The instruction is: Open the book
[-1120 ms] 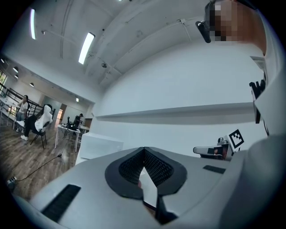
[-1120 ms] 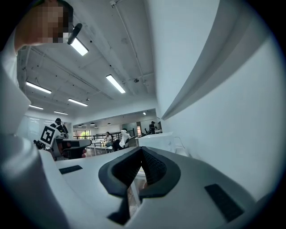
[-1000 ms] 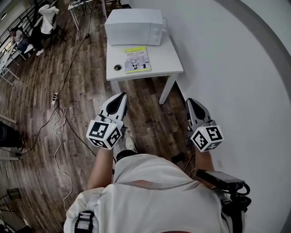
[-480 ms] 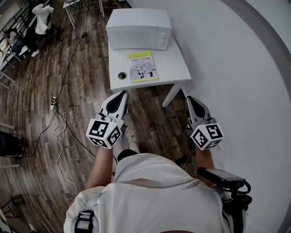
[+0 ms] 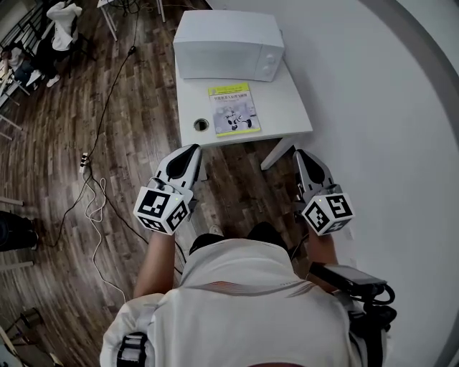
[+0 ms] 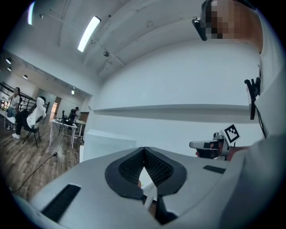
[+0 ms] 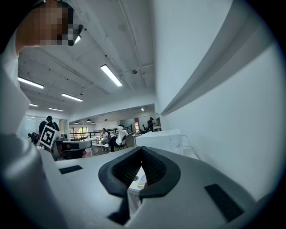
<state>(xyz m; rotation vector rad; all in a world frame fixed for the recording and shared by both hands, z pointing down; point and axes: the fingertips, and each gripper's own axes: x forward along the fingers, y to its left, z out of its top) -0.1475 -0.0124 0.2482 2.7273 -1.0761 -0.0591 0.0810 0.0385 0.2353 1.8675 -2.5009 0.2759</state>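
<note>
The book (image 5: 233,109), closed, with a yellow-green band along the top of its cover, lies flat on the small white table (image 5: 294,118) in front of the microwave. Both grippers hang in the air short of the table's near edge, over the wood floor. My left gripper (image 5: 191,151) is shut and empty, pointing at the table's near left corner. My right gripper (image 5: 300,156) is also shut and empty, below the table's near right corner. In the left gripper view the jaws (image 6: 144,150) meet at their tips. The right gripper view shows the same for the right gripper (image 7: 141,150).
A white microwave (image 5: 228,44) fills the table's far half. A round hole (image 5: 201,125) sits in the tabletop left of the book. A white wall (image 5: 373,107) runs along the right. Cables (image 5: 93,204) trail across the floor at left, and seated people (image 5: 61,21) are far off.
The table, book and microwave have drawn nearer and lower in the head view as the person walked forward. Both grippers stay shut and level in front of the body.
</note>
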